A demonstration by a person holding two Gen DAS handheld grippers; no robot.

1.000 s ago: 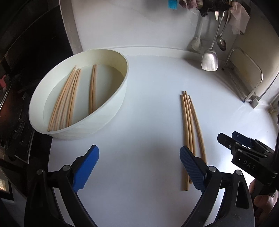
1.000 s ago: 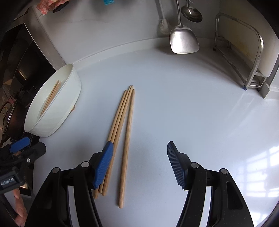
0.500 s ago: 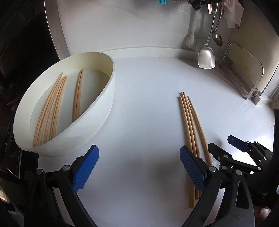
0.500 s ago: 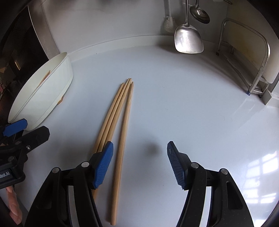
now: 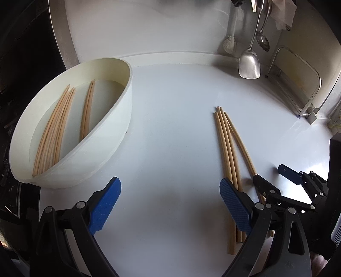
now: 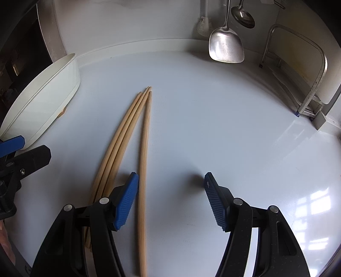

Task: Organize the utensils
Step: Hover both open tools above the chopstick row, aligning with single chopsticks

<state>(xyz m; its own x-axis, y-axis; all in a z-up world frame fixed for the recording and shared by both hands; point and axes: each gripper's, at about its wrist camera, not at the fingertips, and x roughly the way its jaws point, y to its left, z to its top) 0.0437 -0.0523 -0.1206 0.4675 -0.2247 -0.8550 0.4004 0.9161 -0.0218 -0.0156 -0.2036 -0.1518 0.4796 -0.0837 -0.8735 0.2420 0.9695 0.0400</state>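
Observation:
Several wooden chopsticks (image 5: 226, 147) lie side by side on the white counter (image 5: 174, 132); they also show in the right wrist view (image 6: 127, 136). A white oval tub (image 5: 119, 127) at the left holds several more chopsticks (image 5: 57, 127). My left gripper (image 5: 170, 204) is open and empty, just left of the loose chopsticks. My right gripper (image 6: 170, 200) is open and empty, low over the near ends of the chopsticks, with one chopstick (image 6: 143, 170) between its fingers. The right gripper also shows in the left wrist view (image 5: 275, 181).
A steel spatula (image 6: 226, 45), a ladle (image 6: 243, 15) and a brush (image 6: 203, 24) hang at the back wall. A metal rack (image 6: 302, 74) stands at the right. The tub (image 6: 49, 93) sits at the counter's left edge, beside a dark stove area.
Both grippers have moved forward and lower towards the counter. The right gripper has closed in on the near ends of the loose chopsticks. The chopsticks have not moved.

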